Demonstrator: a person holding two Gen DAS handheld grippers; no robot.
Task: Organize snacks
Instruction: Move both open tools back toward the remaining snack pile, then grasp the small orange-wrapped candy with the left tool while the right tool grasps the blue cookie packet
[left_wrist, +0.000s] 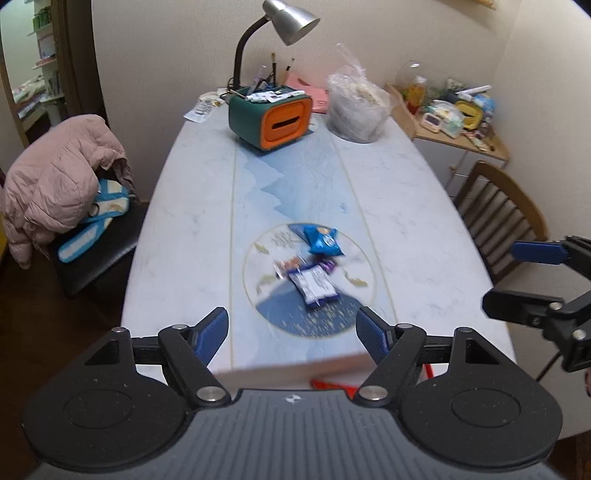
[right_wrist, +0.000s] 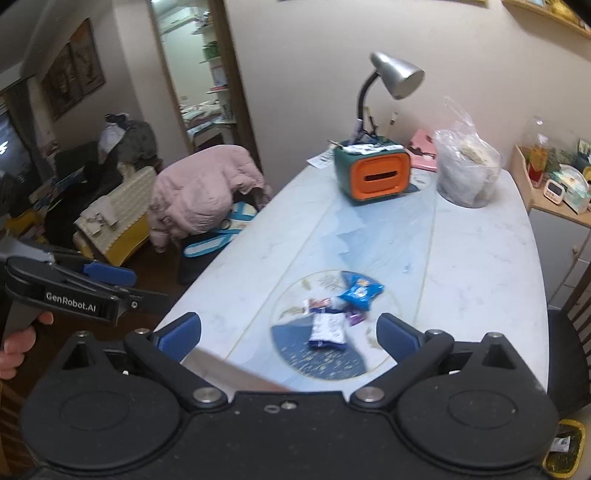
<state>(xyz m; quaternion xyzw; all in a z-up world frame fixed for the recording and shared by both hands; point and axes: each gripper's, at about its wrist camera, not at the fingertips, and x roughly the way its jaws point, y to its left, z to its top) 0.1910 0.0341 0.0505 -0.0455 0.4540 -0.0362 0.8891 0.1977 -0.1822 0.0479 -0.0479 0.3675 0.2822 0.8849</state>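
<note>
The left gripper (left_wrist: 291, 332) and right gripper (right_wrist: 290, 338) gape empty above the surface (left_wrist: 184, 236). At 12 o'clock, the white packet (left_wrist: 313, 283) and blue bag (left_wrist: 323, 240) look light, soft, crinkly; pinch a sealed edge.

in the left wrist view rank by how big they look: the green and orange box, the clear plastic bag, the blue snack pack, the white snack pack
1. green and orange box
2. clear plastic bag, close to the box
3. white snack pack and blue snack pack look alike; blurred, so unranked

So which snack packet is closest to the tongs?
The white packet with blue ends, lying at the near side of the pile. The bright blue bag sits farther back, and the small reddish and purple packets lie between them.
</note>
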